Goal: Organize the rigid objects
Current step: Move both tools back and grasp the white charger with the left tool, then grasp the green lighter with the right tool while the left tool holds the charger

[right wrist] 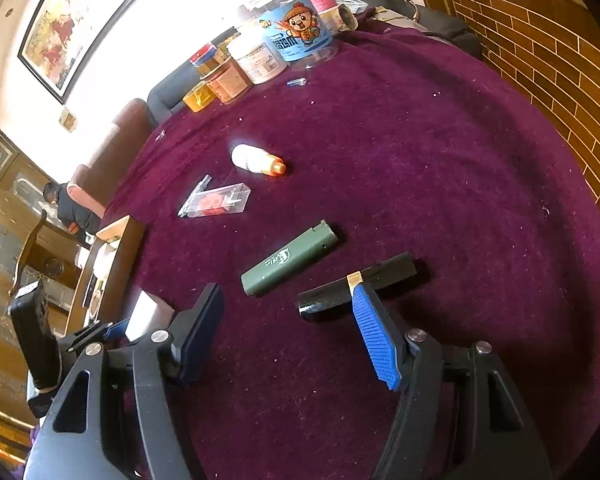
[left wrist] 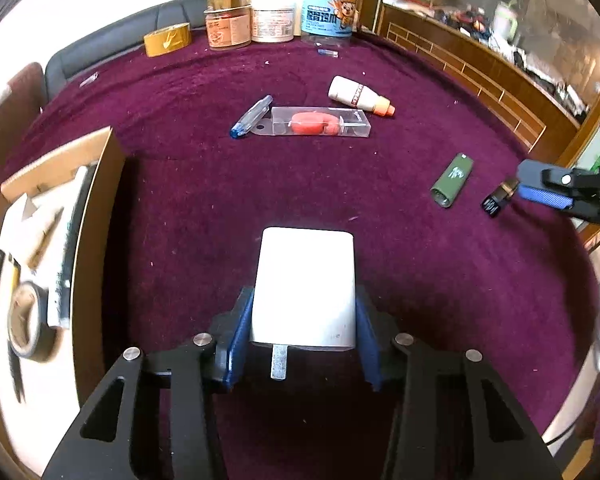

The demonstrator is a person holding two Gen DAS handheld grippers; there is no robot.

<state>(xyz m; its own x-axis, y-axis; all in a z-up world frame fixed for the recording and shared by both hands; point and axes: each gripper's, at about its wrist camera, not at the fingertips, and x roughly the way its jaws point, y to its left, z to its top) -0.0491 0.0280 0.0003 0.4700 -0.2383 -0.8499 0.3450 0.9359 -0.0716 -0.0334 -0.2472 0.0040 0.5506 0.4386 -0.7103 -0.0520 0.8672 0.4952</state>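
Rigid odds and ends are lying scattered over the purple cloth (left wrist: 204, 200) of the round table; the white plug adapter (left wrist: 306, 288) is sitting between the blue pads (left wrist: 240, 340) of the left gripper (left wrist: 304, 344), which are pressing on its two sides, its metal prong pointing back toward the camera; the jaws are clamping it, not hanging loose. At ten o'clock from the adapter a cardboard box (left wrist: 96, 184) is standing open with a roll of dark tape (left wrist: 30, 328) and some papers inside it. At twelve o'clock a clear plastic case (left wrist: 320, 122) with something red in it is lying flat, a blue pen (left wrist: 252, 116) touching its left end, and a white bottle with an orange cap (left wrist: 358, 96) is resting on its side just beyond. At two o'clock the green lighter (right wrist: 290, 258) is lying beside a small black stick with a gold band (right wrist: 358, 286). The right gripper (right wrist: 288, 320) is standing with its jaws wide apart; the tip of one blue-ribbed finger (right wrist: 374, 340) is lying over the black stick at the gold band, the other finger is well to the lighter's near end, and nothing is being squeezed between them. Jars and tubs (left wrist: 272, 16) and a yellow tape roll (left wrist: 168, 40) are crowding the far rim.
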